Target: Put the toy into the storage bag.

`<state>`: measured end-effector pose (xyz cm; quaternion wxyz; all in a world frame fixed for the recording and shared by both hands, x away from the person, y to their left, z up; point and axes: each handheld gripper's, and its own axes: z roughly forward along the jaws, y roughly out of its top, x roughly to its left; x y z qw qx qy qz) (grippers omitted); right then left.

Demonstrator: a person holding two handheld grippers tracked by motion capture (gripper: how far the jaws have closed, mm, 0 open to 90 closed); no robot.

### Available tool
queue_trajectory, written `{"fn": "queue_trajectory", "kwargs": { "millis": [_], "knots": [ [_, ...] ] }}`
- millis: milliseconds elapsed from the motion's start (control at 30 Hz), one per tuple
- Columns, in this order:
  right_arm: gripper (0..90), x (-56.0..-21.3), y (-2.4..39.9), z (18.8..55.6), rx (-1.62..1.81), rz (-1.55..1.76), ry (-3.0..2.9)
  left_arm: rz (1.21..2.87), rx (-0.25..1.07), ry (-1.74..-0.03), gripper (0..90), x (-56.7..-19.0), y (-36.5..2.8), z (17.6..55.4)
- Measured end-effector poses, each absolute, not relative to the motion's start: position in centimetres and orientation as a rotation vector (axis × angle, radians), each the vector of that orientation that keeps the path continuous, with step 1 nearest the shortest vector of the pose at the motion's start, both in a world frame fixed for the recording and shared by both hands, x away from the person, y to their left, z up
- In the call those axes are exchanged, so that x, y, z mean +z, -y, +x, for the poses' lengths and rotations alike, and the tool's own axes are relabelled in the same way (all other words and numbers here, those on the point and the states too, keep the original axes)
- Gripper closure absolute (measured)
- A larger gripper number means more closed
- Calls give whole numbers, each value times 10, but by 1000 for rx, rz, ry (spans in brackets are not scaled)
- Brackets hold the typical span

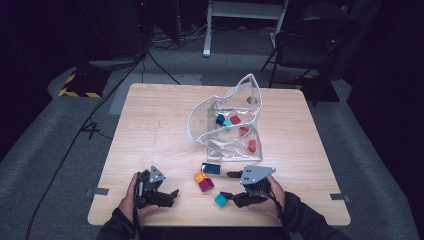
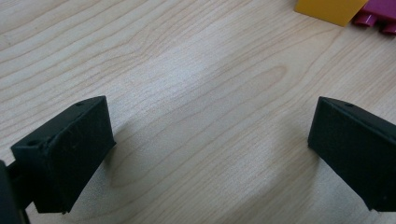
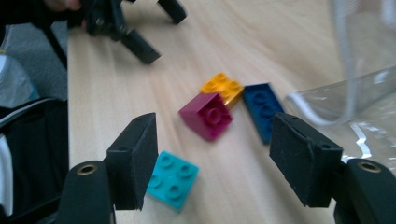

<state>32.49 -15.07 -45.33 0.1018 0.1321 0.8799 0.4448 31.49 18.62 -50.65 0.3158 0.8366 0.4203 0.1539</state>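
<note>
Magenta brick (image 3: 208, 115) lies on the table (image 1: 150, 130) touching the orange brick (image 3: 223, 87), dark blue brick (image 3: 261, 108) just beside, teal brick (image 3: 172, 179) nearer the right gripper (image 3: 214, 161). Clear bag (image 1: 227, 125) beyond already holds several bricks. Right jaws stand apart, nothing between the pads. Left gripper (image 2: 205, 154) spread over bare wood. Step, judged: approach to pick. Next: centre on one brick, avoid neighbours, close.
</note>
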Motion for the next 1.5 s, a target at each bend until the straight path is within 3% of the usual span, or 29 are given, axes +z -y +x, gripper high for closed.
{"fn": "queue_trajectory", "kwargs": {
  "millis": [633, 1067, 1100, 1500],
  "knots": [
    [334, -499, 141, 315, 1280, 309, -2728, 2203, 406, -1108, 4, -507, -186, 315],
    [515, -505, 138, 312, 1233, 325, -2702, 2199, 396, -1111, 2, -507, -186, 315],
    [583, -505, 139, 312, 1236, 323, -2700, 2203, 397, -1108, 2, -507, -186, 315],
    [592, -501, 147, 318, 1233, 369, -2671, 2201, 396, -1108, 2, -507, -186, 315]
  ]
}}
